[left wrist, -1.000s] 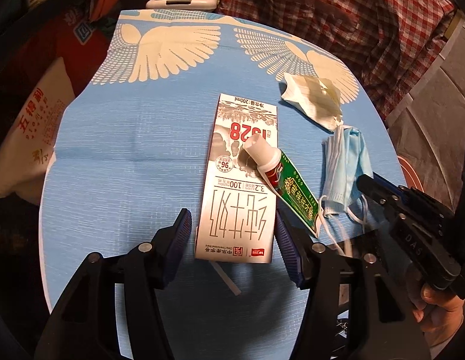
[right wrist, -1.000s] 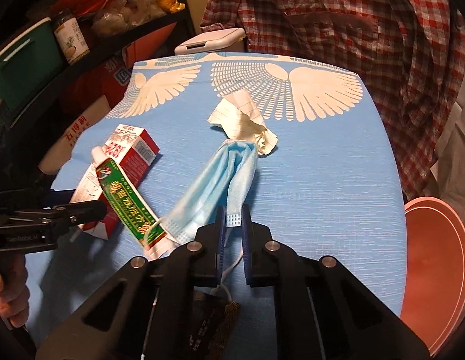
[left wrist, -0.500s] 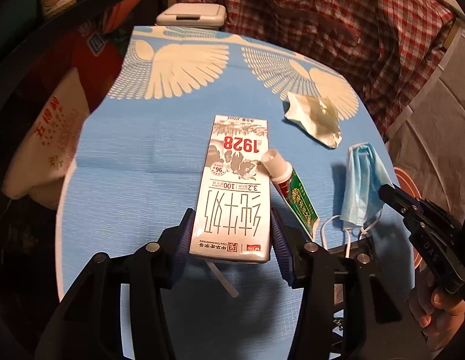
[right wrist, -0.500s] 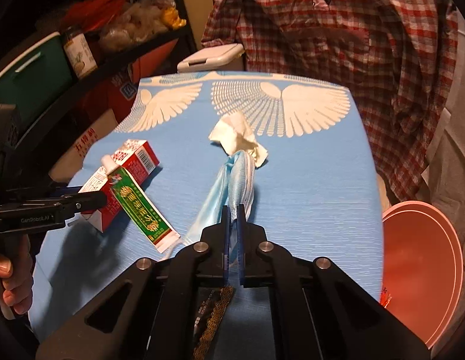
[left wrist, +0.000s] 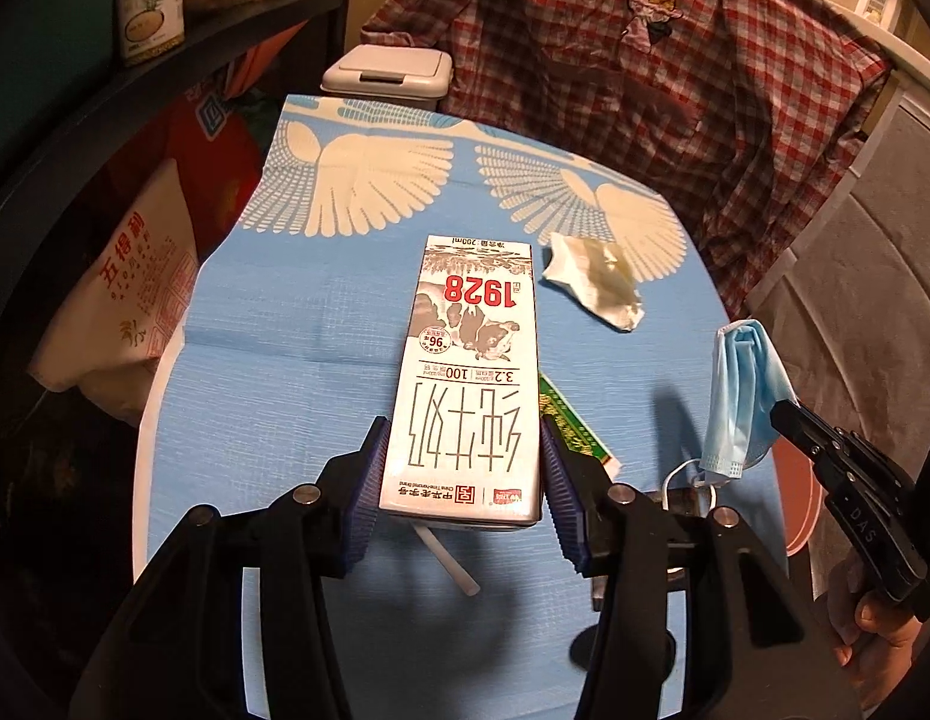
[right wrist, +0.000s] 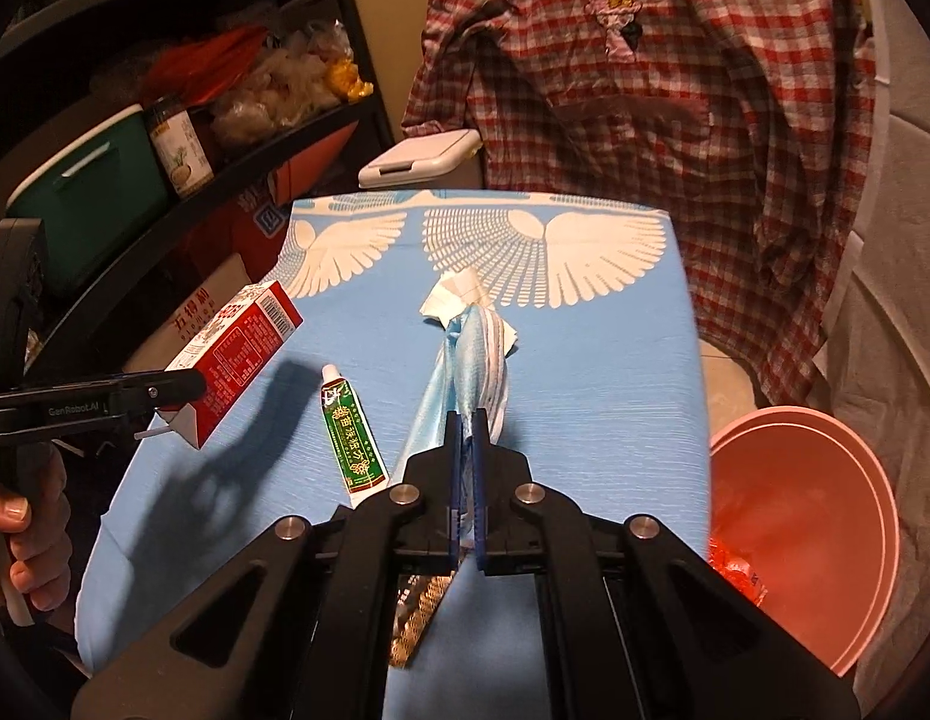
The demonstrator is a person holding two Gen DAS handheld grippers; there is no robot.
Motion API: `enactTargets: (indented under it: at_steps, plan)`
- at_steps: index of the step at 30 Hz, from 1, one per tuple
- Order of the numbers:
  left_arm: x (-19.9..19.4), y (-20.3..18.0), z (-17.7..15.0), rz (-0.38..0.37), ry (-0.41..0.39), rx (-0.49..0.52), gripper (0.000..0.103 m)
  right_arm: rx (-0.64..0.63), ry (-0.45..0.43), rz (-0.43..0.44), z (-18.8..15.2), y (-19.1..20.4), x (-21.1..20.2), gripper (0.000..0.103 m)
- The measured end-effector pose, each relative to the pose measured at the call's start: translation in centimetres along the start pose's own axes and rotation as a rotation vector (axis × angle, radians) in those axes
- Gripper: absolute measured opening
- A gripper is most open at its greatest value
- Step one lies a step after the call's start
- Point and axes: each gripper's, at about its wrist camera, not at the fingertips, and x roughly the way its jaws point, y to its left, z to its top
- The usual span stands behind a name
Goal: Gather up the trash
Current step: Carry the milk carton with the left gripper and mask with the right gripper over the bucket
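Both pieces of trash have just left the table (right wrist: pixel 615 360). The left gripper (left wrist: pixel 459 474), which a second ago stood open around the milk carton (left wrist: pixel 471 372) as it lay flat on the blue cloth, has now closed its pads on the carton's sides and raised it clear; from the right-hand camera the carton hangs in the air above the table's left edge, casting a shadow below. The right gripper (right wrist: pixel 465 450), shut tight on the blue face mask (right wrist: pixel 471 360), has lifted it too, so the mask dangles off the table's right edge instead of lying beside the crumpled tissue (left wrist: pixel 597 285).

The ointment tube (right wrist: pixel 351 438), earlier propped against the carton, now lies alone near the front edge, and the tissue sits towards the far right corner. A pink basin (right wrist: pixel 813 528) waits beside the table's right edge, already holding some red scraps, a likely drop point. Two items are in hand, two remain.
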Motion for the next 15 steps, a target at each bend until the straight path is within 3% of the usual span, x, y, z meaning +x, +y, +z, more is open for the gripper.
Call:
enactTargets:
  at_steps: [15]
  plan:
    - [-2.1, -4.1, -1.0, -0.041, -0.045, 0.036, 0.048, 0.025, -0.061, -0.040, -1.0, -2.7, -5.1, 0.003]
